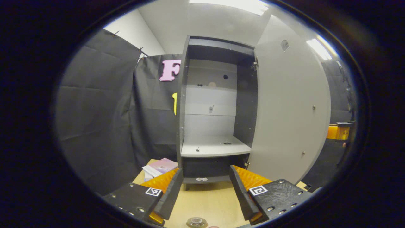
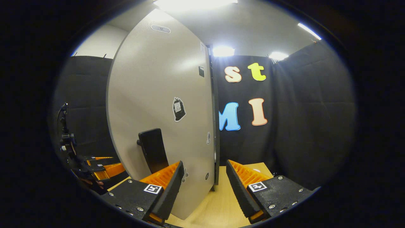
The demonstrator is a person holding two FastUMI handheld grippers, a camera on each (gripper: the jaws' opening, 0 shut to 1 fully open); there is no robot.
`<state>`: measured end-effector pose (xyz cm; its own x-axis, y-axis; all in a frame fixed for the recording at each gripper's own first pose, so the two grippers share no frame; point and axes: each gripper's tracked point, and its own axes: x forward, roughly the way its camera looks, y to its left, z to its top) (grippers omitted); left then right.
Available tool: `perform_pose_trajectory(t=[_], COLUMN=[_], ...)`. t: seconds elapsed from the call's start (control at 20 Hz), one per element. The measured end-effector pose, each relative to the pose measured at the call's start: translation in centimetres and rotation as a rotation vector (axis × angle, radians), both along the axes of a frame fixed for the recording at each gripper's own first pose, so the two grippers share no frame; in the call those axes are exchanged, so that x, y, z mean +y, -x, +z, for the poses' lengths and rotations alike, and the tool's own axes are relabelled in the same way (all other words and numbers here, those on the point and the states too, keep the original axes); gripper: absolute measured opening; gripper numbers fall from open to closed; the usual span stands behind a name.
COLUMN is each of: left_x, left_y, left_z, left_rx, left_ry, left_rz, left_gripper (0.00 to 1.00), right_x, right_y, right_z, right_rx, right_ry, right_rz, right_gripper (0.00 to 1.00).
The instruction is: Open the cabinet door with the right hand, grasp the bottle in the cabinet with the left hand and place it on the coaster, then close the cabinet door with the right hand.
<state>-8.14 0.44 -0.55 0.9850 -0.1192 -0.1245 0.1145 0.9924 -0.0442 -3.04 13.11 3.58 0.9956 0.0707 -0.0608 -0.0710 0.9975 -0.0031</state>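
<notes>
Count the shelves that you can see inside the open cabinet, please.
2: a pale shelf at mid-height in the cabinet, and a lower one near the bottom, dark and partly hidden behind the left gripper.

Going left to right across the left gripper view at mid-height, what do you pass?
Black cloth wall → open cabinet, its shelf bare → swung-open cabinet door → the other hand-held gripper.

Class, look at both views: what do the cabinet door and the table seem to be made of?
Cabinet door: likely laminated board, a matt pale grey face with soft glare and a darker thin edge. Table: probably wood or wood-look laminate, light tan and smooth; grain is too faint to settle it.
</notes>
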Motion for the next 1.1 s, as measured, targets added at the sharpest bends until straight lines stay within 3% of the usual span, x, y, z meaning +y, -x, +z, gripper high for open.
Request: perform_pose_trajectory(t=[0.25,0.4,0.7,0.85,0.9,0.95,1.0,1.1], left_x=[2.7,2.6,3.6,3.1,3.8,4.3,4.6,5.0], left_y=[0.2,1.5,-0.2,-1.7,-1.8,-2.0,-2.4,-2.7], left_z=[3.4,2.0,3.6,3.3,3.6,3.7,3.7,3.5], left_rx=[-0.141,-0.165,-0.209,-0.215,-0.22,-0.229,-0.233,-0.226], left_ry=[-0.114,-0.148,-0.199,-0.175,-0.186,-0.198,-0.203,-0.188], left_rz=[0.133,0.207,0.167,0.096,0.093,0.094,0.094,0.091], left_gripper=[0.84,0.84,0.84,0.84,0.91,0.91,0.84,0.84], right_x=[1.8,3.2,6.7,8.8,9.7,10.5,11.4,12.9], right_y=[-0.6,-1.0,-2.4,-3.6,-4.0,-4.4,-4.8,-5.5], right_z=[-0.5,-0.2,-0.6,-0.7,-1.3,-1.4,-1.3,-1.3], right_rx=[0.001,-0.015,-0.053,-0.061,-0.042,-0.036,-0.038,-0.039], right_ry=[-0.051,-0.049,-0.072,-0.088,-0.085,-0.083,-0.083,-0.071], right_rz=[-0.009,-0.012,0.012,0.026,0.033,0.046,0.058,0.087], right_gripper=[0.84,0.84,0.84,0.84,0.84,0.84,0.84,0.84])
